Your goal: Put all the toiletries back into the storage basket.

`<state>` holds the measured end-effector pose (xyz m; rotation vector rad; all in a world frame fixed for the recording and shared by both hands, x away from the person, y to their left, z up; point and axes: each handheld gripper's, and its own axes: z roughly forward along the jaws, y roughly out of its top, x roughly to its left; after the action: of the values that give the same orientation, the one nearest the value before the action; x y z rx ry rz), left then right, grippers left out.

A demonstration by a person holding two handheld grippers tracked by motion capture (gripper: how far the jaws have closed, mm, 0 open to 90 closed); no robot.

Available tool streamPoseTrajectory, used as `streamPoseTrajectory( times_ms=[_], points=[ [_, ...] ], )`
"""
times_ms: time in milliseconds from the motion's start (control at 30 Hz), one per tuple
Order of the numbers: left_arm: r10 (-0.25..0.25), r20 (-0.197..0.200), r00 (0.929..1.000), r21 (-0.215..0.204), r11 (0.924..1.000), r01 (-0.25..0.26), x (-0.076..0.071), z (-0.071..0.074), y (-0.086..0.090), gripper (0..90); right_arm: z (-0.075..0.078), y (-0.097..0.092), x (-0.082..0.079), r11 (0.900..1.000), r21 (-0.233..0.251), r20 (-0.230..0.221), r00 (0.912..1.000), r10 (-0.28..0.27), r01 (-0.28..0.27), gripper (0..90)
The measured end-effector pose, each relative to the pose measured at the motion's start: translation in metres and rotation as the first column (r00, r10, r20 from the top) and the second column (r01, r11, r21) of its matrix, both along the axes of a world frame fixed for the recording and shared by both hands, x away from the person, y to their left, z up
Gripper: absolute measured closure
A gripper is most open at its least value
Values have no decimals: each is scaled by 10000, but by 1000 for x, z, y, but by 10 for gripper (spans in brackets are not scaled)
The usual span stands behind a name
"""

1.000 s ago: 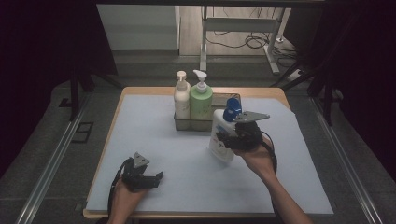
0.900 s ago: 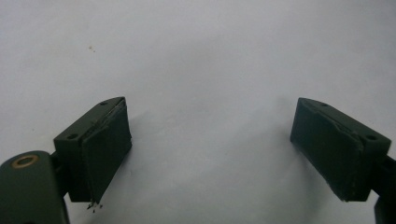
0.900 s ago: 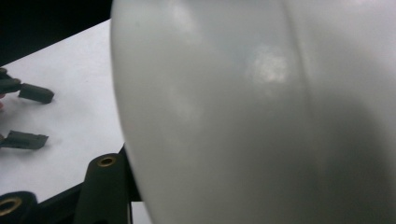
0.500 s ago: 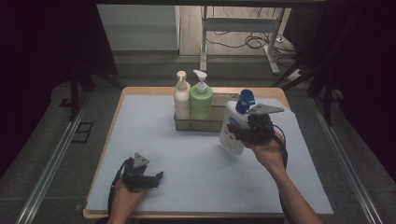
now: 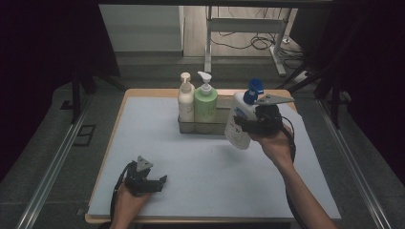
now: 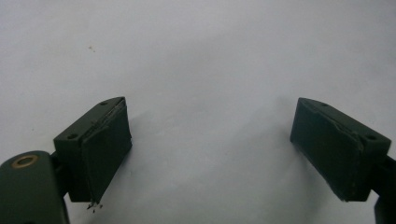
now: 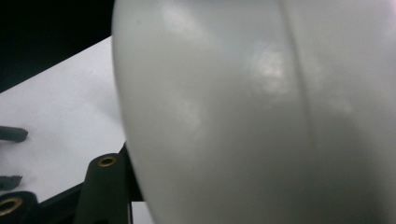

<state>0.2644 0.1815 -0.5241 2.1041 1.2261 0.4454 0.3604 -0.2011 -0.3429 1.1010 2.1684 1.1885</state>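
Observation:
A white pump bottle (image 5: 239, 121) with a blue cap hangs tilted above the table at the right, and my right gripper (image 5: 248, 125) is shut on its body. Its smooth white wall (image 7: 261, 116) looms close in the right gripper view. Just to its left, a cream pump bottle (image 5: 186, 101) and a green pump bottle (image 5: 206, 104) stand upright in a clear tray (image 5: 217, 126) at the back of the white mat (image 5: 200, 164). My left gripper (image 5: 155, 183) rests low at the front left, its jaws wide apart with nothing but bare mat between its pads (image 6: 105, 149).
The wooden table edge (image 5: 191, 220) runs along the front. Metal rails (image 5: 52, 162) flank the table on both sides. Behind the table stands a desk frame (image 5: 243, 26) with cables on the floor.
My right gripper has lifted the white bottle up and to the right, off the mat, toward the tray's right end. The left gripper has stayed put.

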Motion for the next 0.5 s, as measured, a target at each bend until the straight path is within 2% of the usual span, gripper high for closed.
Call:
streamPoseTrajectory(
  times_ms=[500],
  points=[
    [-7,-2,10000,-1,10000,7,0,0,0,120,10,7,24,9991,-162,157,9991,-385,387,407]
  ],
)
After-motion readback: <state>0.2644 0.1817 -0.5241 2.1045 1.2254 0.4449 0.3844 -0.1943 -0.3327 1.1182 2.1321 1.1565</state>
